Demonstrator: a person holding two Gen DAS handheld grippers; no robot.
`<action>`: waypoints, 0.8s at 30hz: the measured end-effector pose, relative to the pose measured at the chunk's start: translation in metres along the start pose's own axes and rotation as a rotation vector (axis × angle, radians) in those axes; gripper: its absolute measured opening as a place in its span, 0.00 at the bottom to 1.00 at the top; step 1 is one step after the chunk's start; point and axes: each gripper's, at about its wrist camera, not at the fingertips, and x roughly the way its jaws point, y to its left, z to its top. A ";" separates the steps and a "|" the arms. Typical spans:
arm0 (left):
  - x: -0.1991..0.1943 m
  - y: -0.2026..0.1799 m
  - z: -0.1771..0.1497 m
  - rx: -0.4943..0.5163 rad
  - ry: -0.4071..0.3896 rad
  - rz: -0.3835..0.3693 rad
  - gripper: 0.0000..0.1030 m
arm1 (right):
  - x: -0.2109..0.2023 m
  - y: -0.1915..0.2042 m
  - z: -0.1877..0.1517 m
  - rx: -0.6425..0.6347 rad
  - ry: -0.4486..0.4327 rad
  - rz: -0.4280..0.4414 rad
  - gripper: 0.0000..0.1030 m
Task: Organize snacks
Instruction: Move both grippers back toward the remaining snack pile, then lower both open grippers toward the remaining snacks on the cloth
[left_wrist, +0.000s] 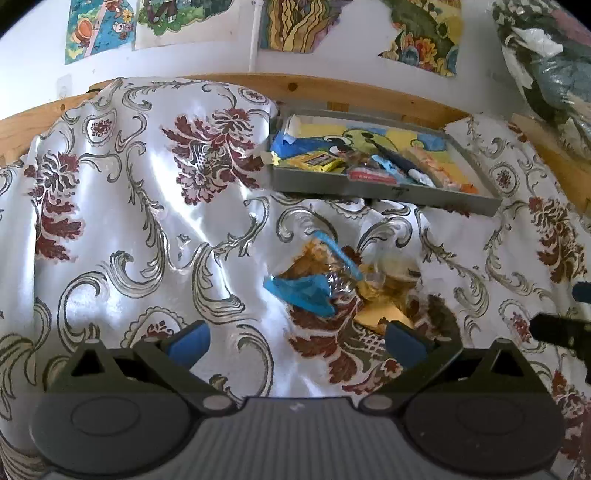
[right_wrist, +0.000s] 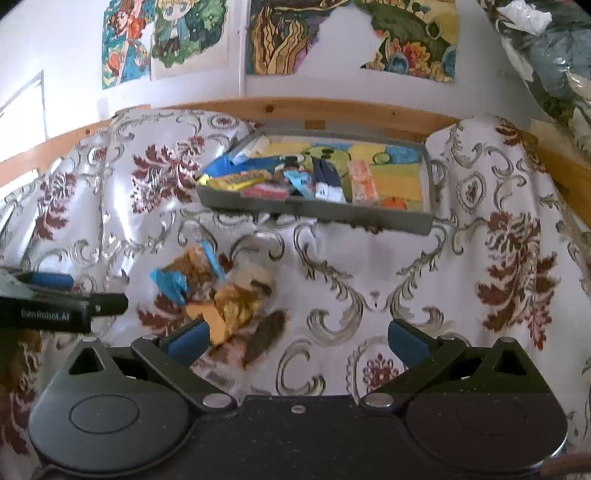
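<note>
A small pile of loose snack packets (left_wrist: 343, 284) lies on the flowered cloth: clear wrappers with blue ends, brown biscuits and a yellow-orange packet. It also shows in the right wrist view (right_wrist: 218, 291). A grey tray (left_wrist: 384, 192) behind it holds several packets; it appears in the right wrist view too (right_wrist: 317, 212). My left gripper (left_wrist: 295, 341) is open and empty, just in front of the pile. My right gripper (right_wrist: 295, 341) is open and empty, to the right of the pile.
A white satin cloth with red flowers (left_wrist: 147, 229) covers the surface in folds. A wooden rail (left_wrist: 332, 86) runs behind the tray, under a wall with colourful pictures. A bundle of bags (left_wrist: 554, 74) sits at the far right.
</note>
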 end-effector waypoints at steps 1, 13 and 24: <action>0.000 -0.001 0.000 0.005 -0.001 0.004 1.00 | 0.000 0.000 -0.003 -0.001 0.004 -0.006 0.99; 0.006 -0.009 -0.003 0.062 0.032 0.003 1.00 | 0.012 0.006 -0.023 -0.002 0.060 -0.022 0.99; 0.011 -0.014 -0.002 0.111 0.011 -0.016 1.00 | 0.021 0.012 -0.024 -0.014 0.076 -0.039 0.99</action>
